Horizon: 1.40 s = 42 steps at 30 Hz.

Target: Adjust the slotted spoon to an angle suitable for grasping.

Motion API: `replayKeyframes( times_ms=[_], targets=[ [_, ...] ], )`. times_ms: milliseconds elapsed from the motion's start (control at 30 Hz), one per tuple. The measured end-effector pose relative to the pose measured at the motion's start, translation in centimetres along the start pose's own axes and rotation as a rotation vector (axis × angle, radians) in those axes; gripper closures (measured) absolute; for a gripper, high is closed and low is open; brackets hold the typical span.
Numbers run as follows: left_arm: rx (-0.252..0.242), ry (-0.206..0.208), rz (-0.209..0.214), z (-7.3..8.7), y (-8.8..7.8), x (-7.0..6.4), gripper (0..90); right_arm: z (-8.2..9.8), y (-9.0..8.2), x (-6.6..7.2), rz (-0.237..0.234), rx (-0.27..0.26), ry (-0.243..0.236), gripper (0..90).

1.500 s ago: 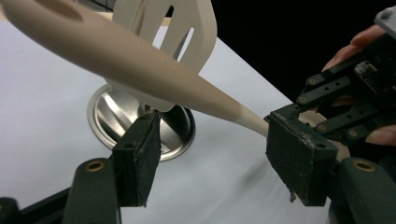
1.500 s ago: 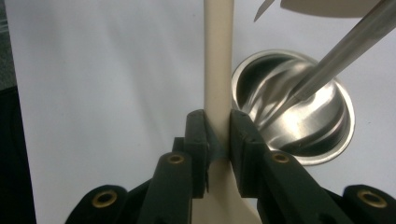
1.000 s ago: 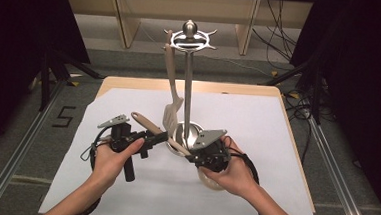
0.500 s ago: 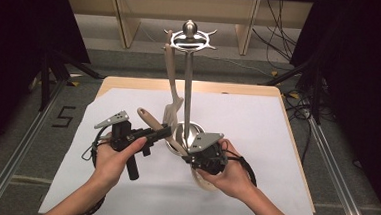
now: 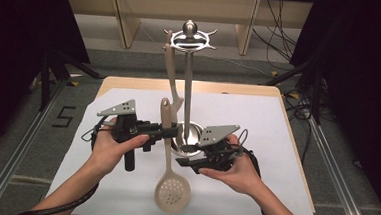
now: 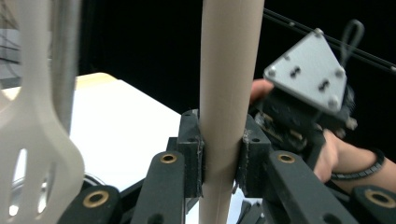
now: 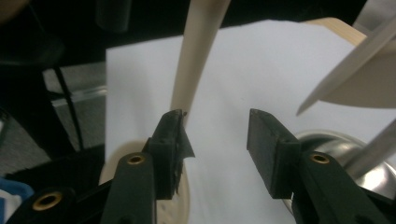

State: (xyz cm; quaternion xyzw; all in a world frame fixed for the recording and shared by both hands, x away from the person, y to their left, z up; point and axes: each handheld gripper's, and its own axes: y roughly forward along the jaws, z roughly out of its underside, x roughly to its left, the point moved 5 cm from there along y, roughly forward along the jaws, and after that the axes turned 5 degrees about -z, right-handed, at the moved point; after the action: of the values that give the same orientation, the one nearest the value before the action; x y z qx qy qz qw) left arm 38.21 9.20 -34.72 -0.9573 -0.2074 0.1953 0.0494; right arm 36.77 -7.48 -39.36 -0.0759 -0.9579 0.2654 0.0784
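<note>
Your left gripper [image 5: 174, 132] is clamped on the handle of the beige slotted spoon [image 5: 168, 156], both pads pressing its sides, clear in the left gripper view [image 6: 223, 161]. The grip sits on the upper half of the handle. The spoon hangs nearly upright, handle end up, perforated bowl down near the desk's front edge, over the white sheet [image 5: 276, 143]. Whether the bowl touches the sheet, you cannot tell.

Your right gripper [image 5: 185, 155] has its jaws standing apart with nothing between the pads; they have just been opening. In the right gripper view [image 7: 215, 144] the spoon handle [image 7: 196, 51] passes just behind the left pad, outside the gap. In the high view this gripper sits just right of the spoon, in front of the steel base [image 5: 189, 135] of the utensil stand [image 5: 188, 77].

The stand is at the desk's middle, toward the back, its pole upright, hook ring on top. A second beige utensil, a slotted turner [image 5: 171, 81], hangs from the ring's left side, its blade down beside the pole; it shows blurred at the left of the left gripper view [image 6: 35, 140].

Against a second ago: the spoon lay tilted low between both grippers, with the right one closed at it. Now it is raised and upright, carried by your left gripper alone, and the left hand is higher. The right hand has barely shifted.
</note>
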Motion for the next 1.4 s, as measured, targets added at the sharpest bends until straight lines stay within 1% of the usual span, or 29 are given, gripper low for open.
replayKeyframes(
  times_ms=[33, 67, 100, 167, 200, 233, 300, 333, 367, 467, 500, 533, 633, 700, 733, 767, 800, 867, 933, 967, 1000, 1067, 1100, 1133, 1167, 1200, 1300, 1333, 1400],
  targets=[
    [0.000, 0.007, 0.010, -0.1, 0.0, -0.1, 74.3, -0.2, 0.0, 0.1, -0.009, -0.017, 0.001, 56.6],
    [-0.002, 0.016, 0.022, -0.1, 0.0, -0.2, 74.2, -0.4, 0.0, 0.2, -0.026, -0.017, -0.004, 56.6],
    [-0.006, 0.015, 0.029, -0.1, 0.0, -0.4, 74.2, -0.6, -0.1, 0.4, -0.027, -0.021, 0.000, 56.6],
    [-0.011, 0.013, 0.047, -0.3, 0.1, -0.6, 74.2, -0.9, 0.1, 0.6, -0.048, -0.038, -0.011, 56.7],
    [-0.012, 0.010, 0.052, -0.3, 0.2, -0.7, 74.3, -1.0, 0.2, 0.6, -0.053, -0.038, -0.011, 57.4],
    [-0.011, 0.013, 0.060, -0.3, 0.2, -0.7, 74.2, -1.1, 0.2, 0.6, -0.043, -0.038, -0.021, 58.1],
    [-0.012, 0.015, 0.066, -0.4, 0.4, -0.8, 74.2, -1.1, 0.3, 0.6, -0.058, -0.034, -0.008, 60.9],
    [-0.009, 0.016, 0.067, -0.4, 0.4, -0.9, 74.2, -1.0, 0.2, 0.8, -0.064, -0.031, 0.015, 62.2],
    [-0.010, 0.020, 0.073, -0.4, 0.5, -0.9, 74.2, -1.1, 0.3, 0.7, -0.077, -0.031, -0.009, 63.2],
    [-0.010, 0.011, 0.081, -0.3, 0.6, -1.0, 74.1, -0.9, 0.3, 0.7, -0.085, -0.027, -0.012, 67.1],
    [-0.010, 0.008, 0.085, -0.2, 0.6, -1.0, 74.2, -0.9, 0.3, 0.5, -0.094, -0.033, -0.034, 68.3],
    [-0.010, 0.006, 0.089, -0.2, 0.7, -1.0, 74.2, -0.8, 0.3, 0.7, -0.098, -0.029, -0.003, 69.0],
    [-0.013, 0.007, 0.091, -0.2, 0.8, -1.1, 74.1, -0.8, 0.2, 0.8, -0.106, -0.036, 0.009, 72.1],
    [-0.020, 0.010, 0.094, -0.3, 0.9, -1.2, 74.1, -0.8, 0.3, 1.0, -0.114, -0.052, 0.030, 77.2],
    [-0.026, 0.010, 0.093, -0.4, 0.9, -1.2, 74.0, -0.8, 0.2, 1.0, -0.111, -0.044, 0.037, 77.7],
    [-0.034, 0.020, 0.093, -0.4, 0.9, -1.3, 74.0, -0.9, 0.1, 0.9, -0.099, -0.053, 0.039, 78.3],
    [-0.044, 0.032, 0.088, -0.5, 0.9, -1.3, 73.9, -0.9, 0.0, 0.9, -0.097, -0.061, 0.069, 78.9],
    [-0.067, 0.061, 0.052, -0.7, 1.0, -1.3, 70.8, -1.0, -0.2, 0.7, -0.058, -0.064, 0.071, 79.3],
    [-0.087, 0.103, 0.003, -0.9, 0.9, -1.0, 60.7, -1.0, -0.4, 0.5, -0.007, -0.055, 0.068, 79.4],
    [-0.090, 0.116, -0.016, -0.9, 0.9, -0.9, 58.4, -0.9, -0.4, 0.5, 0.005, -0.068, 0.087, 79.4],
    [-0.091, 0.134, -0.028, -0.9, 0.8, -0.8, 56.8, -0.9, -0.6, 0.4, 0.009, -0.063, 0.095, 79.4],
    [-0.080, 0.155, -0.028, -0.7, 0.8, -0.8, 55.6, -0.8, -0.6, 0.4, 0.008, -0.072, 0.122, 79.4],
    [-0.077, 0.161, -0.025, -0.6, 0.9, -0.9, 55.6, -0.7, -0.6, 0.3, 0.019, -0.064, 0.133, 79.4],
    [-0.074, 0.163, -0.024, -0.5, 1.0, -1.0, 55.9, -0.6, -0.7, 0.3, 0.038, -0.039, 0.148, 79.4],
    [-0.070, 0.170, -0.021, -0.5, 1.1, -1.0, 57.0, -0.6, -0.6, 0.2, 0.045, -0.055, 0.130, 79.4],
    [-0.068, 0.172, -0.018, -0.4, 1.2, -1.0, 58.9, -0.6, -0.7, 0.1, 0.056, -0.054, 0.120, 79.4],
    [-0.064, 0.168, -0.013, -0.3, 1.4, -0.9, 66.1, -0.7, -0.7, 0.1, 0.060, -0.072, 0.126, 79.4],
    [-0.067, 0.166, -0.012, -0.3, 1.4, -0.8, 69.5, -0.7, -0.6, 0.2, 0.055, -0.071, 0.137, 79.4],
    [-0.066, 0.152, 0.001, -0.3, 1.5, -0.8, 73.5, -0.7, -0.7, 0.1, 0.071, -0.072, 0.124, 79.3]
  ],
)
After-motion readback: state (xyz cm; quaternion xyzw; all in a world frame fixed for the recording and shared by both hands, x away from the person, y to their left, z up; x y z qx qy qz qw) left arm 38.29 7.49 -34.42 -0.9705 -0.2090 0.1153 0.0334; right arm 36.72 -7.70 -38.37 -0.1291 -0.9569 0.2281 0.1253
